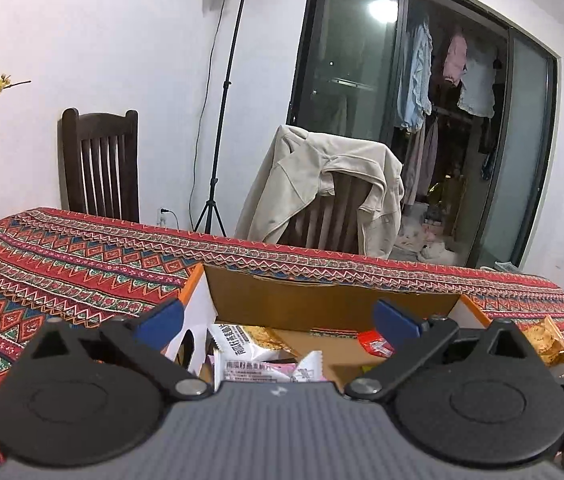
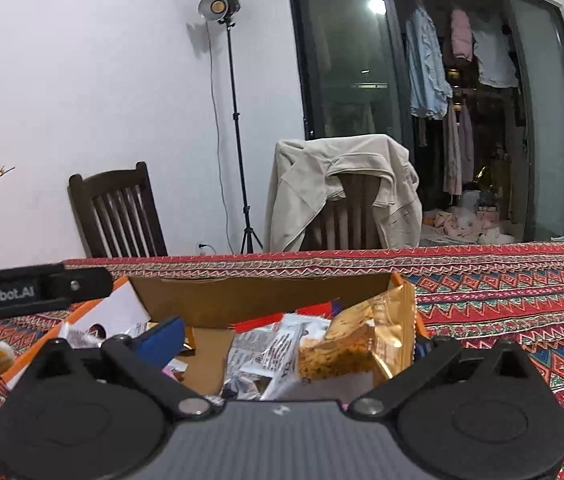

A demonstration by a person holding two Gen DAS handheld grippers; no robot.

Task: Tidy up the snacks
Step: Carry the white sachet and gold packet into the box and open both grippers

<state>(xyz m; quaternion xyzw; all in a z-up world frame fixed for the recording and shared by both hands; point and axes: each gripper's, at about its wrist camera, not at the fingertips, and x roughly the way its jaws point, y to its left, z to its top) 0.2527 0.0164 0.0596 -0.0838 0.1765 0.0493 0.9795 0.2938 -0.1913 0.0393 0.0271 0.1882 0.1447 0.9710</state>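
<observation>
An open cardboard box [image 1: 322, 300] stands on the patterned tablecloth. My left gripper [image 1: 278, 320] hangs open over its near side, blue pads wide apart and nothing between them. Below it in the box lie a white packet [image 1: 242, 344], a pink-and-white packet [image 1: 270, 370] and a red packet [image 1: 376, 344]. My right gripper [image 2: 292, 344] is open above the same box [image 2: 242, 296]. A golden snack packet [image 2: 362, 340] leans in the box by its right finger and hides that pad. Beside it lies a clear printed packet [image 2: 270, 356]. Neither gripper holds anything.
The red patterned tablecloth [image 1: 82, 272] reaches to the far edge. Behind it stand a dark wooden chair [image 1: 102, 168], a chair draped with a beige jacket [image 1: 322, 184] and a light stand [image 1: 226, 100]. A white-and-orange box flap [image 1: 196, 300] stands up at left.
</observation>
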